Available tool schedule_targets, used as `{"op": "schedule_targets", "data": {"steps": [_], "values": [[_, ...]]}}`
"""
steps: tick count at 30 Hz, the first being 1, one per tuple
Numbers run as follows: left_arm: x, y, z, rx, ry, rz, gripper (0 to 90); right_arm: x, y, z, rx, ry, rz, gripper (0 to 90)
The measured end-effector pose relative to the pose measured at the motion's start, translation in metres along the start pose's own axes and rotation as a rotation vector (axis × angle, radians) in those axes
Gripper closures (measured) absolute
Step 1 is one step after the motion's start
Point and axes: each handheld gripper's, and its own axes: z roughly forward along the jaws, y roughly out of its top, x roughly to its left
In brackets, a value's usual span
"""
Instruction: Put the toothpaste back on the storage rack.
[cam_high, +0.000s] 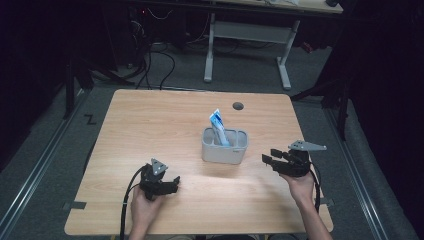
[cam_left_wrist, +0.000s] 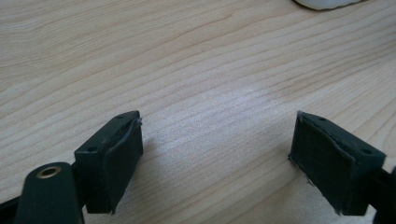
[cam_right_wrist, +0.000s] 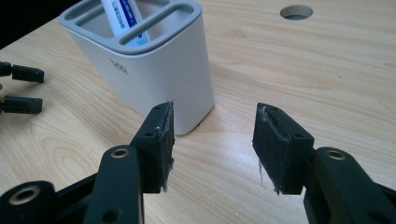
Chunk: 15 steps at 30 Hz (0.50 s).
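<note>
Both grippers empty and spread; holder with tube upright at mid-table.

Risk, as judged: the holder (cam_right_wrist: 144, 70) is tall, smooth-walled and narrow-footed, and the tube (cam_high: 218, 128) leans above its rim, so a sideways nudge from the right gripper (cam_right_wrist: 212, 140), just beside its base, could tip or slide it and spill the tube. Left gripper (cam_left_wrist: 217, 158) lies low over bare table (cam_left_wrist: 196, 60), jaws wide apart, holding nothing; the right one is likewise released. Holder: light grey, slotted top, faint mark on its side. Tube: white and blue, standing in one slot, print too small to read.
</note>
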Motion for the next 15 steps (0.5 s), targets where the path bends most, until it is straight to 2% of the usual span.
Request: {"op": "schedule_targets", "data": {"steps": [6,15], "values": [[0.000,0.000,0.000,0.000,0.000,-0.001,17.3,0.000,-0.008,0.005,0.016,-0.035,-0.007,48.5],[0.000,0.000,0.000,0.000,0.000,0.000,17.4,0.000,-0.015,0.014,0.045,-0.046,-0.013,48.6]]}}
